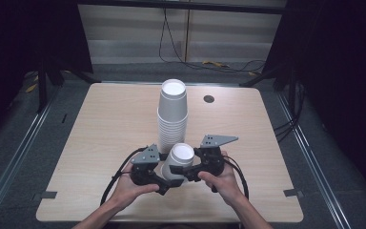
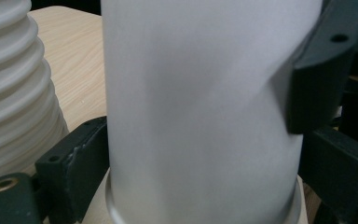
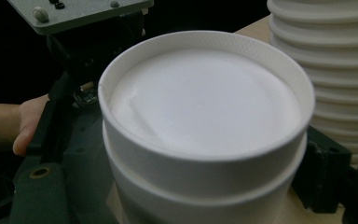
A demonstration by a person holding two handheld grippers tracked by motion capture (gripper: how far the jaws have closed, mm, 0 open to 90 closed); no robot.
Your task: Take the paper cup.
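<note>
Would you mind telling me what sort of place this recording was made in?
Probably a lab or studio set up for recording: a bare wooden table ringed by dark curtains, loose cables on the floor, and only a stack of paper cups as props.

A staged recording booth in a lab, not a home. Dark curtains [image 1: 24, 33] on both sides, a pale panelled wall [image 1: 181, 33] behind, with black cables [image 1: 171, 47] hanging down and trailing over grey carpet [image 1: 138, 71]. Metal rails [image 1: 14, 157] flanking a lone light-wood counter [image 1: 109, 124] with a round cable hole [image 1: 208, 98]. Tape marks [image 1: 45, 195] at the counter's near corners. Bare of furnishing, save a tall stack of white paper cups [image 1: 173, 114].
</note>
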